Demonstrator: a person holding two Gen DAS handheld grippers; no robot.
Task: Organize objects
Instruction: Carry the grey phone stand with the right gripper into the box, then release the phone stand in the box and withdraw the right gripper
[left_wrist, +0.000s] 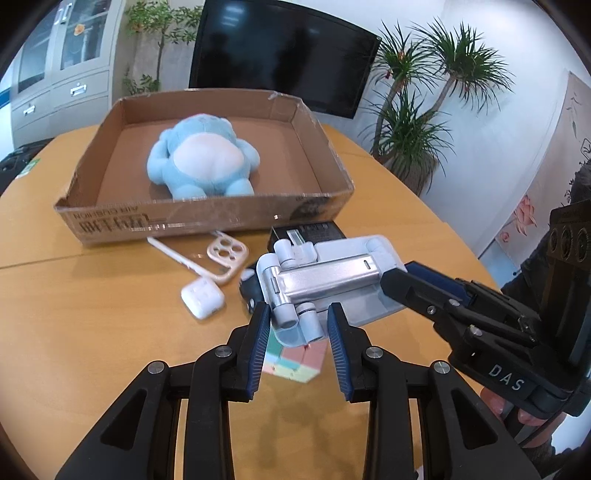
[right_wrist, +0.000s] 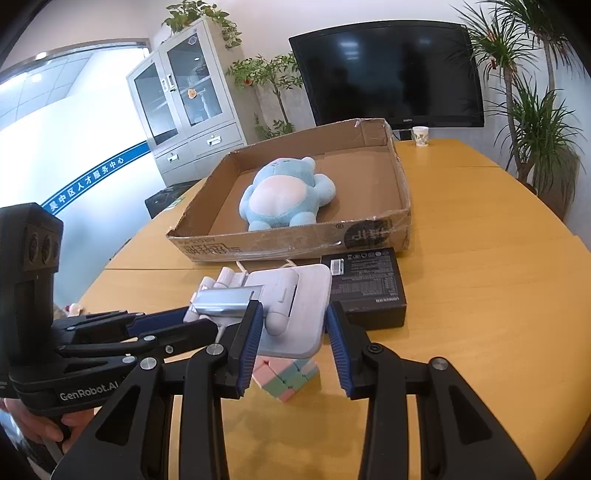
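Both tools grasp one folding stand (left_wrist: 325, 284): the left tool (left_wrist: 297, 325) clenches its hinged end, the right tool (right_wrist: 293, 325) its flat plate. Keep it level above the pastel cube (right_wrist: 288, 376) on the counter (left_wrist: 92, 314), then lower it into the cardboard box (left_wrist: 207, 218) beside the blue plush (left_wrist: 201, 155).

Behind the wooden table (right_wrist: 480, 258) I can see a large dark screen (right_wrist: 391, 74) against the wall, with a small paper cup (right_wrist: 420, 136) standing on the table's far edge just below it. To the left stands a grey cabinet (right_wrist: 184, 99) with glass doors and drawers, a trailing plant (right_wrist: 199, 16) on top of it and a leafy potted plant (right_wrist: 269, 81) between it and the screen. On the right side I make out tall palm-like plants (left_wrist: 424, 110), and beyond them a wall panel printed with pink flowers (left_wrist: 524, 214).
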